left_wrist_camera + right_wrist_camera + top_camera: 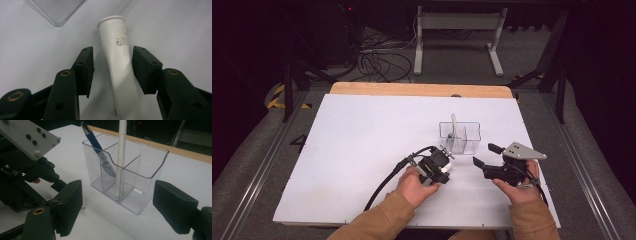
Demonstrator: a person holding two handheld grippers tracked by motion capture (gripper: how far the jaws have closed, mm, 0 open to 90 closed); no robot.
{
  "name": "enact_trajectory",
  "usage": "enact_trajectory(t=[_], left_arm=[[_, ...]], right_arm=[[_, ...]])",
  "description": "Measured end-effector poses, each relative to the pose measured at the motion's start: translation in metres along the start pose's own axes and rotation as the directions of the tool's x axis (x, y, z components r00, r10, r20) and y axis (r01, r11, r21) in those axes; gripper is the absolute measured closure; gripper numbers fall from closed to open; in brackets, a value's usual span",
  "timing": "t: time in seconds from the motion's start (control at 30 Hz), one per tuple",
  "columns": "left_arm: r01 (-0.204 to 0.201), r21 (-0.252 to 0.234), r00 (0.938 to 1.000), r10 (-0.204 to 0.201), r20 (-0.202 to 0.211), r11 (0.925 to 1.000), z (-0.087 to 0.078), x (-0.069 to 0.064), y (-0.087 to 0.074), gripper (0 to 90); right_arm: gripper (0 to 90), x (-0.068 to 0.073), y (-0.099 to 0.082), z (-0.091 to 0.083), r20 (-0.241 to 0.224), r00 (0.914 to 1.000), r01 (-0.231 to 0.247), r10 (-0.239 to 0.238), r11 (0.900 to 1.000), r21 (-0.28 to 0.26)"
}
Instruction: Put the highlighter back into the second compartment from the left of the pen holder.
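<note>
- On my left, the left tool [447,161] sits low over the white worktop [362,150], just in front of the clear holder [460,138].
- In the left gripper view a white tube [120,65], a marker or pen by its look, lies flat on the worktop, running away from the camera between the two black pads [86,67].
- The pads stand apart with a gap on each side of the tube; neither touches it, so nothing is held there.
- Its rimmed end points toward a corner of the holder at the top of that view.
- Toward the middle, the holder stands upright on the worktop, divided into compartments.
- In the right gripper view a blue pen [100,152] leans in its left compartment and a white pen [121,157] stands nearly upright at the divider, tip on the floor of the holder; which compartment it is in I cannot tell.
- On my right, the right tool [484,155] hovers level, just beside the holder, pointed at it.
- Its jaws are spread wide, with the holder framed in the distance between them, and they touch nothing.
</note>
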State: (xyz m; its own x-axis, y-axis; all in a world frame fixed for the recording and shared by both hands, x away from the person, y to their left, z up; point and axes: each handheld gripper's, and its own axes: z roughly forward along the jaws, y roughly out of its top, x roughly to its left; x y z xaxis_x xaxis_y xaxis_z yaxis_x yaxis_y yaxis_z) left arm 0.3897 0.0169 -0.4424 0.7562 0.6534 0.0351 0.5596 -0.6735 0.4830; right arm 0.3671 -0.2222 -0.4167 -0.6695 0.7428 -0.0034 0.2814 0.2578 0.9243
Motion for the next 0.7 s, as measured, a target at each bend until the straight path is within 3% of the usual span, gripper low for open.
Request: enact_trajectory(t=[0.3, 0.7], left_arm=[[0.004, 0.013, 1.0000, -0.004, 0.008, 0.9999, 0.0002, -0.0027, 0.0030, 63.2], [-0.026, 0.043, 0.9996, 0.026, 0.013, 0.9987, -0.0012, -0.0050, 0.0037, 67.4]], right_arm=[[24.6, 0.0012, -0.0003, 0.0014, 0.001, 1.0000, 0.006, -0.006, 1.0000, 0.004], [24.6, 0.0021, -0.0003, 0.0015, -0.002, 0.9999, 0.011, -0.011, 0.9999, 0.006]])
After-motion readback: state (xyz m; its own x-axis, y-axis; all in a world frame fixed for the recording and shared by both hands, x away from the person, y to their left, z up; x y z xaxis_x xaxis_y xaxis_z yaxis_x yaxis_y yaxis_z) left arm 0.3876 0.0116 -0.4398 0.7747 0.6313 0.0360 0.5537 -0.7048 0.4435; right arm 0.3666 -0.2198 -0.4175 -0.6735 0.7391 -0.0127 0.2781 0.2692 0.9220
